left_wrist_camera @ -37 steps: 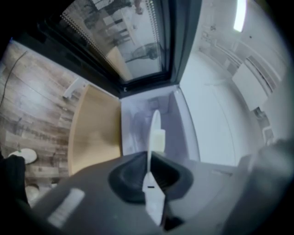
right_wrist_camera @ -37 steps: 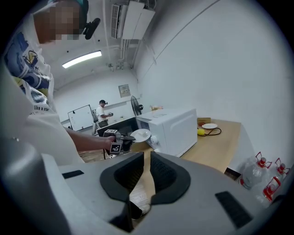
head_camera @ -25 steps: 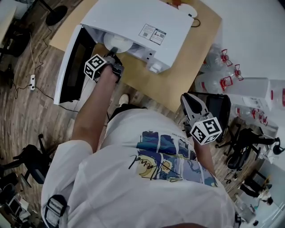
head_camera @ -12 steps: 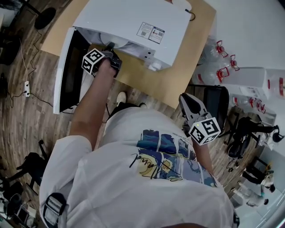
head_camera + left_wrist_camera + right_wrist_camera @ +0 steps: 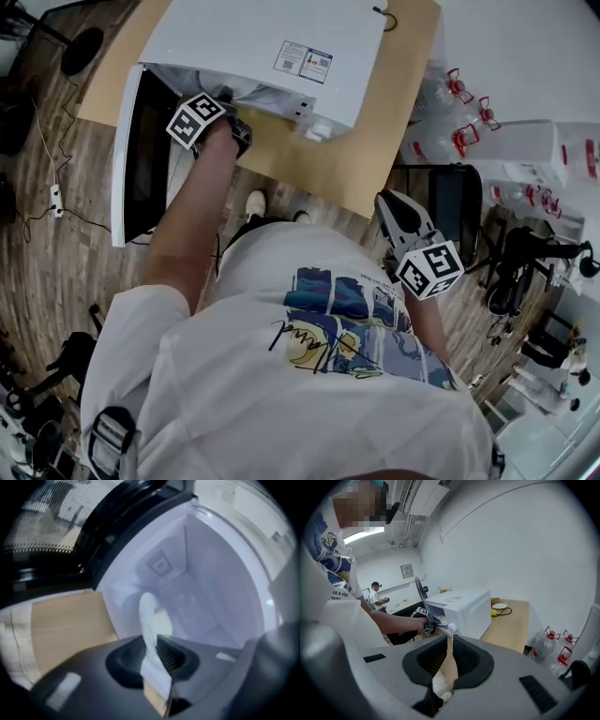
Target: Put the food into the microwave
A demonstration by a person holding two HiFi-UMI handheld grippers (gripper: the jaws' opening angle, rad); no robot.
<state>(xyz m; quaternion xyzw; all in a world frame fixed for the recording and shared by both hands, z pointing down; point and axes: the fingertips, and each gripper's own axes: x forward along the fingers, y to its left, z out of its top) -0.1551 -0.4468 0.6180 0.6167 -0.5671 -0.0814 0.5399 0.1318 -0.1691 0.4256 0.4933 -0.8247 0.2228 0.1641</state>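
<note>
Inside microwave (image 5: 272,37) cavity, 11 o'clock in head view: white plate (image 5: 149,613), seen edge-on; food on it not discernible. Opening left tongs (image 5: 151,641), thin plate rim between pads. Holding right tongs (image 5: 449,644) near-closed and empty, 4 o'clock in head view, beside bench (image 5: 375,141) edge. Probably rigid, light, glaze-slippery, breakable. Best pinched at rim, kept level, set down gently.

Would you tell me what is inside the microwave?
A white plate, its rim between the left tongs, which are opening. Its food cannot be seen; the microwave top covers it from above.
</note>
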